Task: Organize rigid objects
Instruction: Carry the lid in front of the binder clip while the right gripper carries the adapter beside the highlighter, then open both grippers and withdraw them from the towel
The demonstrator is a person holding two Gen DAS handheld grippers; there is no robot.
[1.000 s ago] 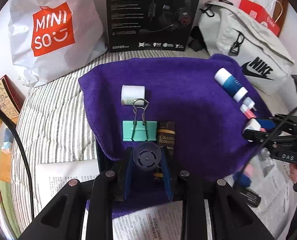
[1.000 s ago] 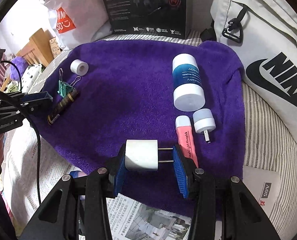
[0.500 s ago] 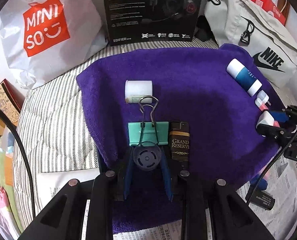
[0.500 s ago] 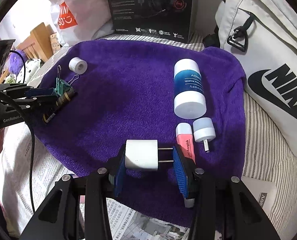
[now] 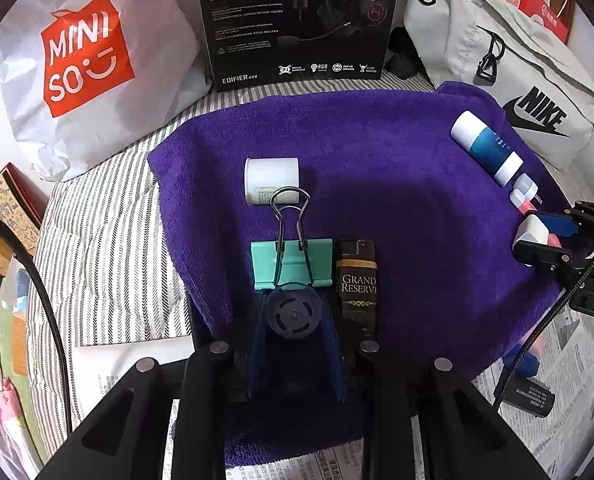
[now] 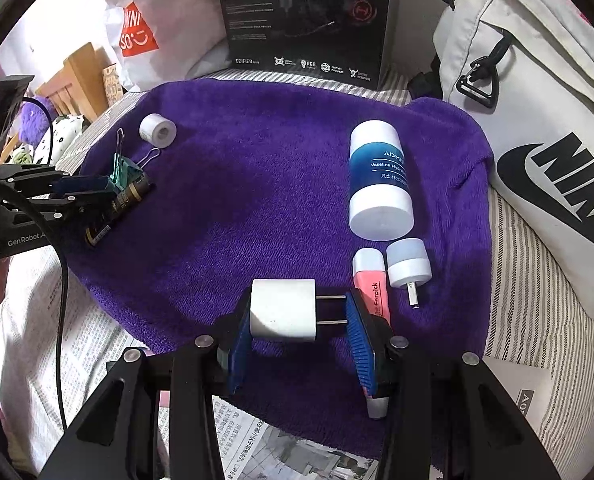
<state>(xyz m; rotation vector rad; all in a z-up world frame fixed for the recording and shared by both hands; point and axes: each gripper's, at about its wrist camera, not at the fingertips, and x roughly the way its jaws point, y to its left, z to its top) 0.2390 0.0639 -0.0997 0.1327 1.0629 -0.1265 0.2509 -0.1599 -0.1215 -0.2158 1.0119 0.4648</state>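
Far left: a white shopping bag (image 5: 85, 68) with an orange logo leans behind the striped bedding (image 5: 101, 236). A purple towel (image 5: 377, 160) is spread over the bedding.

Left side of towel: a white tape roll (image 5: 272, 180) lies on its side; just in front of it is a green binder clip (image 5: 291, 264), its wire handle reaching up to the roll. A dark brown lighter (image 5: 357, 284) lies touching the clip's right edge.

Left gripper (image 5: 295, 320): clamped on a dark round disc (image 5: 293, 315), held just at the near edge of the clip.

Behind the towel, centre: a black headset box (image 5: 301, 20) stands upright.

Right side of towel: a blue and white bottle (image 6: 380, 180) lies on its side. Just in front of it are a small white cap (image 6: 409, 264) and a pink tube (image 6: 371, 280), side by side.

Right gripper (image 6: 297, 316): closed on a white charger plug (image 6: 283, 314), left finger on the body, right finger against the prong tips; held just above the near edge of the towel, the pink tube passing under its right finger.

Far right: a pale grey bag (image 6: 537, 120) rests against the towel's edge. Newspaper (image 6: 293, 452) lies in front.
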